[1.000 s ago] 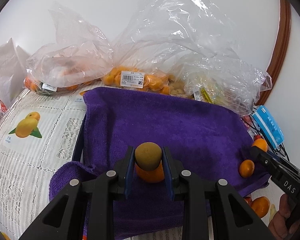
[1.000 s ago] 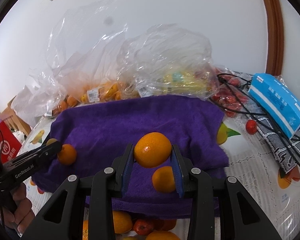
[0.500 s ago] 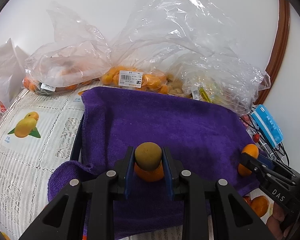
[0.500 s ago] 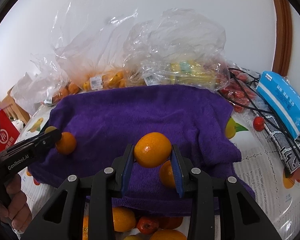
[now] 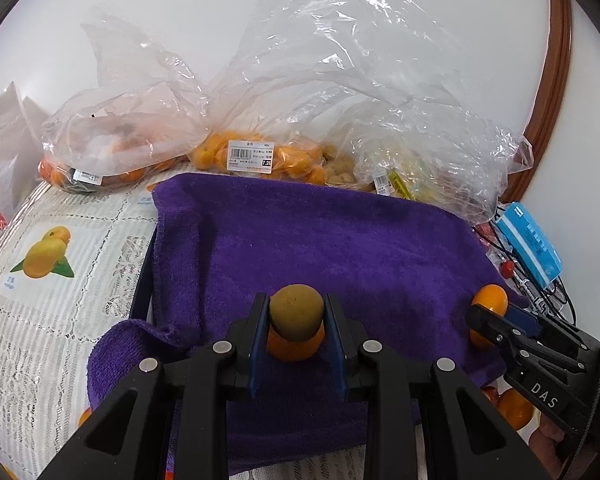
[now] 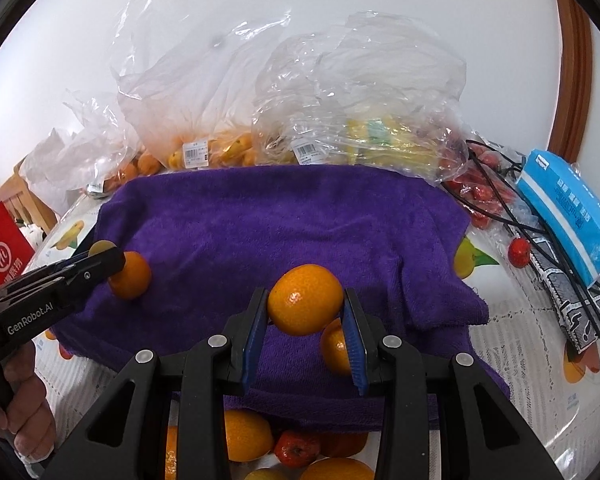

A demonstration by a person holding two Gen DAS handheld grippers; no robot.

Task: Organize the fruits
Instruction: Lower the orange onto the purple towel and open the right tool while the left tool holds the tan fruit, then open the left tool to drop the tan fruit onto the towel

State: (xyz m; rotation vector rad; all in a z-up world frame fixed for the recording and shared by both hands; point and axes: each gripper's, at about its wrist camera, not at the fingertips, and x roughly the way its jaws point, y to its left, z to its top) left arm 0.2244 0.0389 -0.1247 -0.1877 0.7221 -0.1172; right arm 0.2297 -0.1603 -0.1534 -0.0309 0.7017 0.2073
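Over the purple towel [image 5: 320, 248] spread on the surface [image 5: 60, 308], each hand-held gripper carries one fruit. The left hand-held gripper [image 5: 297, 332] is nearly closed, its blue pads pinching a brownish-green kiwi [image 5: 296, 312] directly above an orange [image 5: 296, 348] that lies on the towel. The right hand-held gripper [image 6: 305, 328] is clamped a little wider on a second orange [image 6: 305, 299], held above a third orange [image 6: 334, 346] resting on the cloth near the towel's right side.

Both fruits are round and gripped by narrow pads, so a loose squeeze or a quick roll of the wrist could let one slip and fall. Released onto the fruit below, either could glance off, roll over the towel's front edge and land among the loose fruit [image 6: 244, 436] in front. Squeezing harder would likely bruise the soft kiwi.

Counted: one kiwi, three oranges at the towel, two hand-held grippers, one towel, at least three clear produce bags [image 5: 284, 120] behind, one blue box [image 6: 564, 216] to the right; the loose pile is partly hidden, so uncounted.
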